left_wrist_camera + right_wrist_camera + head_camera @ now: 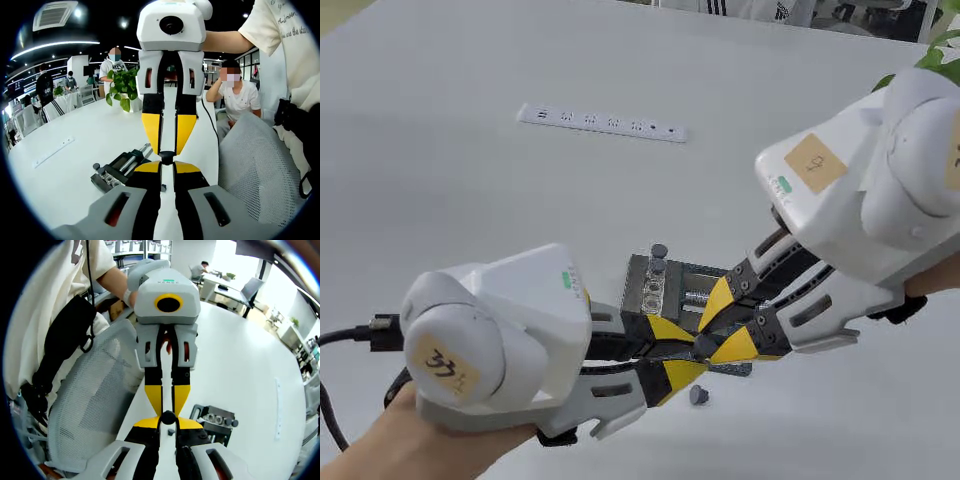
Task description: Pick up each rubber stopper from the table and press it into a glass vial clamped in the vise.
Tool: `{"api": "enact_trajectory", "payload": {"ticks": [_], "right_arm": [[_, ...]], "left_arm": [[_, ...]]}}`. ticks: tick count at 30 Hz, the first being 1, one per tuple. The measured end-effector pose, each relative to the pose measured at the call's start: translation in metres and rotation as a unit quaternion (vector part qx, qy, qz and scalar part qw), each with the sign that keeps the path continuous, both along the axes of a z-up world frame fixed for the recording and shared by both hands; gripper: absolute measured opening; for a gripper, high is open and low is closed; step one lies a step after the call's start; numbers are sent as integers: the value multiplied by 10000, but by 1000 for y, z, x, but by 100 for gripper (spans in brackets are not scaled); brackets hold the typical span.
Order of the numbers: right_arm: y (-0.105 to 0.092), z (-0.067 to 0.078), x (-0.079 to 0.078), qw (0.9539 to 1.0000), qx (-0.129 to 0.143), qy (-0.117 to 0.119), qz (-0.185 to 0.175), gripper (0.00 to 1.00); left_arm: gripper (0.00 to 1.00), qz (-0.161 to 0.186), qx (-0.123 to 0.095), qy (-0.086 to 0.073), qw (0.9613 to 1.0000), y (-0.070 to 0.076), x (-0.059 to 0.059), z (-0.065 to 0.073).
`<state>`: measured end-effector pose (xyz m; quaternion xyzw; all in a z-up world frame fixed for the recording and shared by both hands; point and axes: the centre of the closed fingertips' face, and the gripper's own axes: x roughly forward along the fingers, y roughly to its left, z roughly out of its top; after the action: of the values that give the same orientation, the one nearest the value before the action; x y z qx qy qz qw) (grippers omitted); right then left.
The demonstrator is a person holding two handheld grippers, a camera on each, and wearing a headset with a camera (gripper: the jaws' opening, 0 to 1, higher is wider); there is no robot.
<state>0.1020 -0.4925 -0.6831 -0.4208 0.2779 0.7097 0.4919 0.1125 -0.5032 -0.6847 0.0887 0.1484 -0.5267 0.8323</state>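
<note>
A dark rubber stopper [705, 346] hangs above the table where both grippers' yellow tips meet. My left gripper [697, 352] reaches in from the lower left and my right gripper [713, 339] from the upper right; both look shut on this stopper. In the left gripper view the stopper [167, 156] sits between my own jaws and the right gripper's. The black vise [638, 283] stands just behind, holding glass vials [653, 293]; the far vial carries a stopper [660, 251]. One loose stopper [699, 395] lies on the table below the tips.
A white power strip [602, 122] lies farther back on the white table [470, 190]. A grey mesh chair [85, 405] stands at the table's near edge beside the person. A potted plant [940, 55] is at the far right corner.
</note>
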Motion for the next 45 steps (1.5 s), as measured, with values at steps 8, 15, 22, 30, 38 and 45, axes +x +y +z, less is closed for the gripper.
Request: {"api": "enact_trajectory", "payload": {"ticks": [8,15,22,30,38,45], "right_arm": [[-2,-1,-1,10000,0,78,-51,6],[-2,-3,0,10000,-40,21,4,6],[-2,-4,-1,10000,-17,39,45,7],[-2,-2,-2,9999,4,151,-27,7],[-2,-1,-3,9997,35,222,-103,8],[-1,-2,-2,9997,30,184,-139,7]], "left_arm": [[8,23,-13,51,10000,0,1,-2],[6,14,-49,87,9999,-1,-1,-2],[5,46,-87,104,9999,0,-1,-2],[5,59,-162,168,9997,-2,-2,-1],[5,60,-186,199,9996,-3,-2,-1],[5,103,-184,225,9995,-1,-1,-2]]}}
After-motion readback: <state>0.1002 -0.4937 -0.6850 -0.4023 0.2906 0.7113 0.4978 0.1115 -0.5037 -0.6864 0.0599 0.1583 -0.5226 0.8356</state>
